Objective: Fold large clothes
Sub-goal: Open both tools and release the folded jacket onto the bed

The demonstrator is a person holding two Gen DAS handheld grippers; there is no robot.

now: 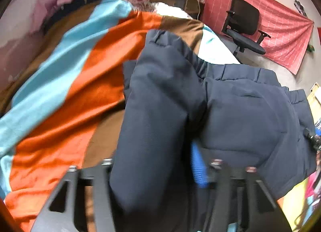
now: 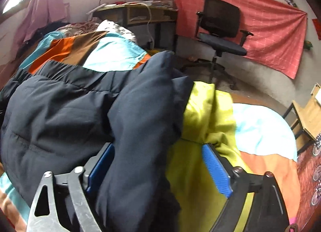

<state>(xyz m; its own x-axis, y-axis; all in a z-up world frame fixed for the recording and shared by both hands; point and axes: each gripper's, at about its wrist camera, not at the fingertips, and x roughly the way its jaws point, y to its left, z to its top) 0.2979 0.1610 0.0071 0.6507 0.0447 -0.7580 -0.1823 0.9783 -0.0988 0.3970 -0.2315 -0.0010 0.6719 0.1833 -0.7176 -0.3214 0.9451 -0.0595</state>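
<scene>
Striped bedspread (image 1: 76, 83), office chair (image 2: 220, 29) upper right.
Navy jacket (image 1: 230, 111) fills centre — left gripper (image 1: 160, 173) clamps a sleeve; right gripper (image 2: 158, 163) wide apart around another.

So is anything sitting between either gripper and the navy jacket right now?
Nothing visible. The navy jacket already runs between the fingers of both the left gripper and the right gripper; the right one stands open around a sleeve.

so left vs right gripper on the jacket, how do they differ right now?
Left gripper: only one blue ribbed pad shows, with the navy padded jacket bulging over it; whether it is clamped cannot be told. Right gripper: both blue pads show, set wide, one sleeve fold between them with a clear gap to the right-hand pad, so it is open. Both have jacket fabric between their fingers.
</scene>
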